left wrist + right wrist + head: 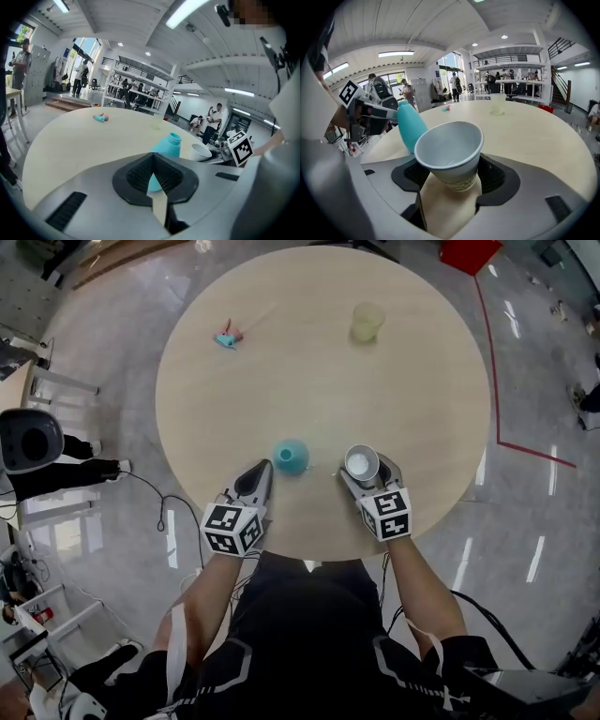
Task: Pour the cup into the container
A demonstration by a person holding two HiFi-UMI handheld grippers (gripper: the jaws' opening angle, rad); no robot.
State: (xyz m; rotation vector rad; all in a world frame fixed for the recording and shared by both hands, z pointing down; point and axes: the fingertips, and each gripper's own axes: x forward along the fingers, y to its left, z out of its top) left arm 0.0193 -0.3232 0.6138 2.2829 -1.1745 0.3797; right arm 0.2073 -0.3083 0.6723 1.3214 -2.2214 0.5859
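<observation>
Cup (pixel 360 463), white paper, is clamped between the jaws of the right gripper (pixel 367 472) over the near edge of the round table (pixel 309 390), right of centre. The right gripper view shows both pads pressed against the lower wall of the cup (pixel 449 147), which is held off vertical with its mouth leaning back toward the right gripper (pixel 450 173). The inside looks pale; contents cannot be made out, and no view shows whether the base touches the table. Container (pixel 291 457) — a teal bottle, narrow neck upward — stands upright on the table close to the near edge, between the two grippers. It is apart from the cup in the head view, with a strip of table visible between them. Left gripper (pixel 262 472) lies just beside the container on its left, tips pointing toward the far edge. In the left gripper view the jaws of the left gripper (pixel 152 158) are together with nothing between them, and the container (pixel 165 146) shows beyond the tips. From the right gripper view the container (pixel 408 125) appears behind the left rim of the cup. A yellowish translucent cup (pixel 367 322) stands toward the far right edge, well apart. A small teal-and-pink object (pixel 227 337) lies toward the far left edge — too small to identify.
</observation>
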